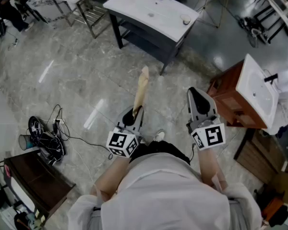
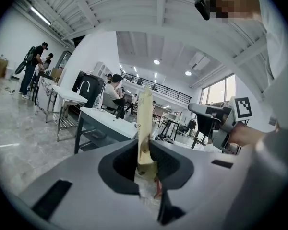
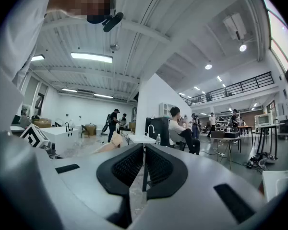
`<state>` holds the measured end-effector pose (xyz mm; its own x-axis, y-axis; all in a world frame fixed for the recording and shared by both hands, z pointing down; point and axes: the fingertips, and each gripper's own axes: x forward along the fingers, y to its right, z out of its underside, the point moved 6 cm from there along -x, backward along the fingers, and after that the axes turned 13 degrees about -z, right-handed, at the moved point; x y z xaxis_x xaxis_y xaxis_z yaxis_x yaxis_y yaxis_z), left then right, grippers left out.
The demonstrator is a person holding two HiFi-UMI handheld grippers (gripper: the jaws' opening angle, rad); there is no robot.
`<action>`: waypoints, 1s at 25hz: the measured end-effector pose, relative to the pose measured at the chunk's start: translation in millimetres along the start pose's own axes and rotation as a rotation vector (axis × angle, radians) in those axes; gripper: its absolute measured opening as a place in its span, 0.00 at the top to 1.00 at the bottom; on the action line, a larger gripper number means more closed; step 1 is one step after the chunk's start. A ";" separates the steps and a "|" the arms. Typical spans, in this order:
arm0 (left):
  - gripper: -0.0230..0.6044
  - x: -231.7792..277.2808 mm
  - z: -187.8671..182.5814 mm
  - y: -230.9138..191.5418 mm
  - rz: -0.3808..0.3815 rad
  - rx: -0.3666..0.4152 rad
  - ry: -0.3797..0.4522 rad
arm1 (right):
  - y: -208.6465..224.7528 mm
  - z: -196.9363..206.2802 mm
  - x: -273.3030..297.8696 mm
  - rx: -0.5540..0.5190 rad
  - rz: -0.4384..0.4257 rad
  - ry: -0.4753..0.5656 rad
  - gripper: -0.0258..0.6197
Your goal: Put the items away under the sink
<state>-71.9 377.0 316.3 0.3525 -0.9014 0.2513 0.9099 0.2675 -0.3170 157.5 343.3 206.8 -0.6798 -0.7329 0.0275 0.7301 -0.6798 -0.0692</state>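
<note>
A long, flat beige item (image 1: 142, 91) sticks forward out of my left gripper (image 1: 134, 113), whose jaws are shut on its lower end. In the left gripper view the same beige item (image 2: 145, 128) stands upright between the pads of the left gripper (image 2: 145, 158). My right gripper (image 1: 200, 97) is held level beside it with nothing in it; in the right gripper view the right gripper (image 3: 143, 164) has its pads together. A white sink (image 1: 257, 87) on a brown wooden cabinet (image 1: 230, 99) stands to the right of the right gripper.
A dark vanity with a white top (image 1: 153, 9) stands ahead across the grey marble floor. Cables and a black bag (image 1: 45, 139) lie at the left, and a dark wooden cabinet (image 1: 34, 181) is at the lower left. People (image 2: 33, 66) stand far off.
</note>
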 end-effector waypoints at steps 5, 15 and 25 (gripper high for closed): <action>0.88 3.0 -2.6 22.9 -0.005 -0.007 0.010 | 14.4 -5.6 -13.0 -0.003 -0.009 0.001 0.89; 0.88 4.2 5.5 40.9 -0.074 -0.019 0.029 | 31.9 2.6 -40.8 0.044 -0.063 0.072 0.89; 0.88 1.5 3.3 42.4 -0.149 -0.029 0.066 | 41.2 12.9 -41.2 0.106 -0.121 0.091 0.89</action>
<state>-32.0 388.1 306.2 0.1980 -0.9512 0.2367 0.9441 0.1201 -0.3070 216.4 345.1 215.7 -0.7629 -0.6435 -0.0618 0.6427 -0.7653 0.0352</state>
